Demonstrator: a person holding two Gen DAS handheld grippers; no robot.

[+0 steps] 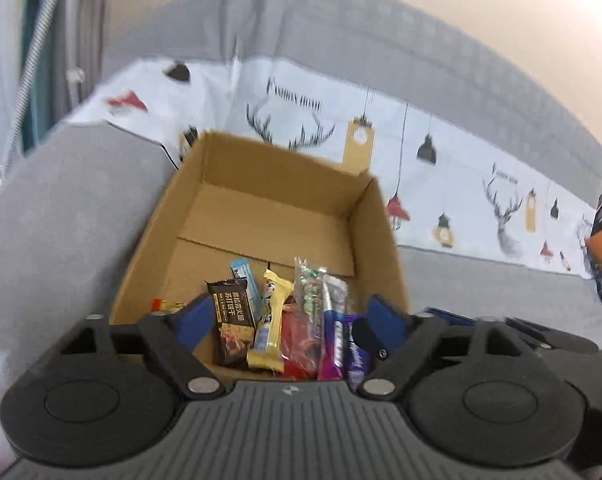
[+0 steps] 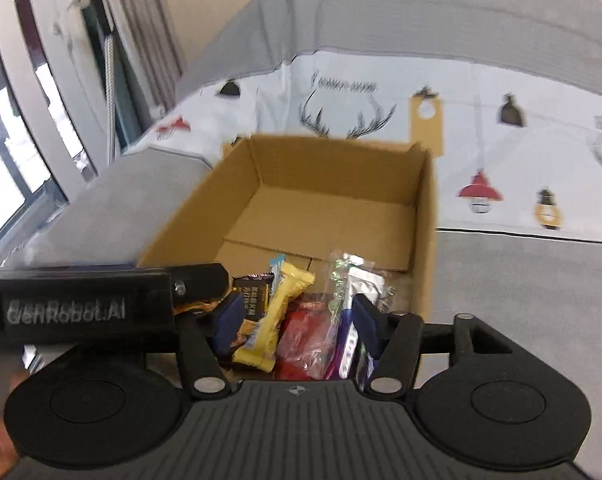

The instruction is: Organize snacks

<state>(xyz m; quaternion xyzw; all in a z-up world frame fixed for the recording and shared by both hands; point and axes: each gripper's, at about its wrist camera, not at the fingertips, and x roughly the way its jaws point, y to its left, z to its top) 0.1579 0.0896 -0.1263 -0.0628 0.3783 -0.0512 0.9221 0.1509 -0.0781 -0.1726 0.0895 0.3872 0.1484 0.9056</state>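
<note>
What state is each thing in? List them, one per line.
Cardboard box: open-topped, far half bare.
Snack packets: sealed, bunched at the near end inside the box.
Left gripper: open above the packets, holding nothing.
Right gripper: open above the packets, holding nothing.

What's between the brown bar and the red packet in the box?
A yellow wrapper lies between the brown bar and the red packet, seen in both wrist views.

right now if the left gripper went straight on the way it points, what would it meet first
Most likely the snack pile in the cardboard box: the left gripper, open, points at the yellow bar and red packet. Depth is unclear.
</note>
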